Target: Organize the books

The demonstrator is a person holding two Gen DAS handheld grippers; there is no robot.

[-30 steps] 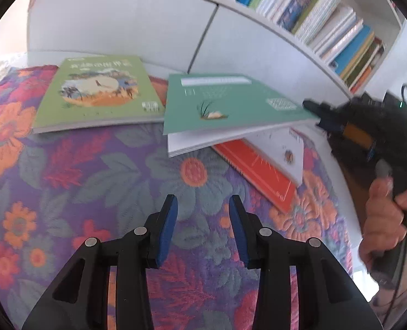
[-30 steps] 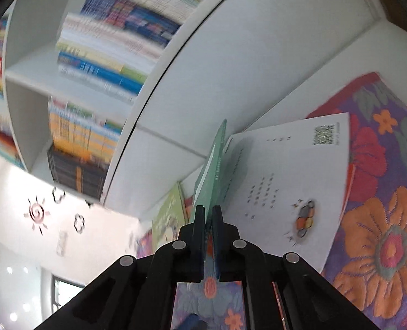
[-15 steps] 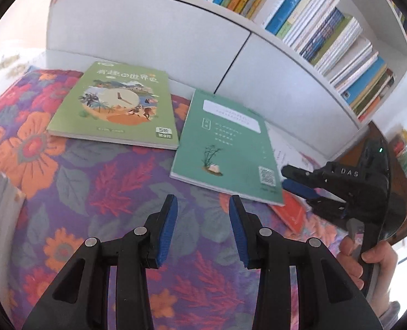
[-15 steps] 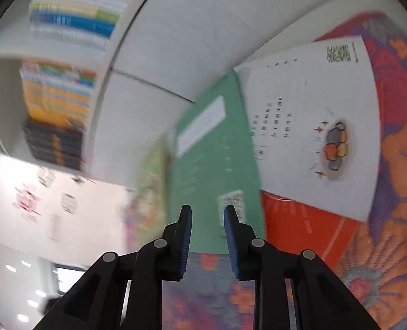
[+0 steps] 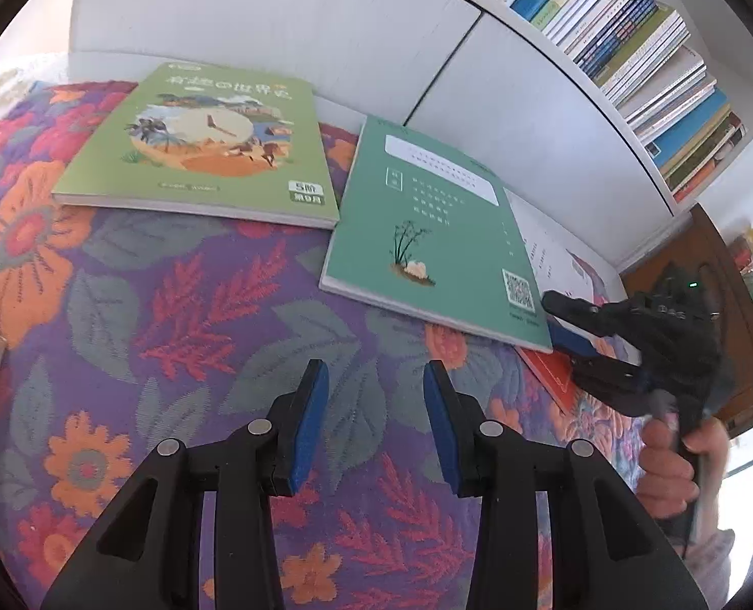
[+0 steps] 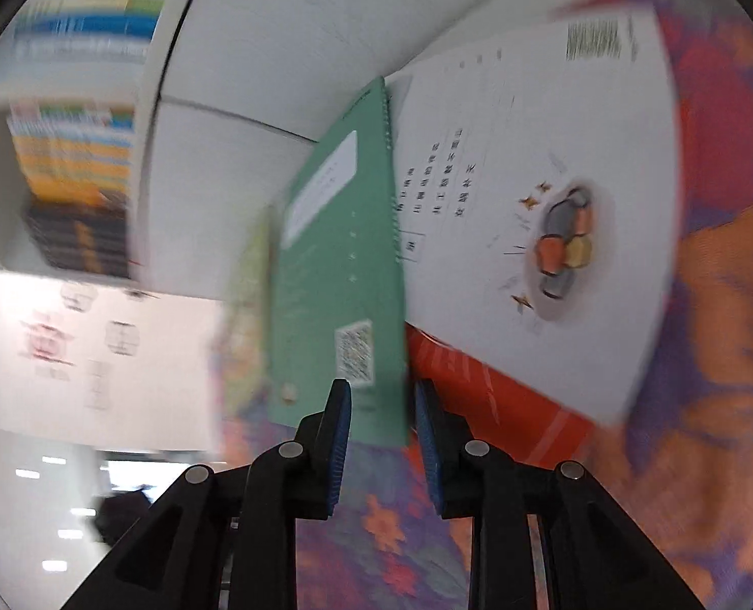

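My left gripper (image 5: 375,419) hangs spread and empty over the flowered cloth (image 5: 183,305). The light green book (image 5: 201,145) lies at the cloth's far edge, the teal notebook (image 5: 437,234) just right of it, overlapping the white (image 5: 554,249) and red (image 5: 549,373) books. My right gripper (image 5: 562,323), jaws closing, straddles the notebook's near corner, I judge to regrip.
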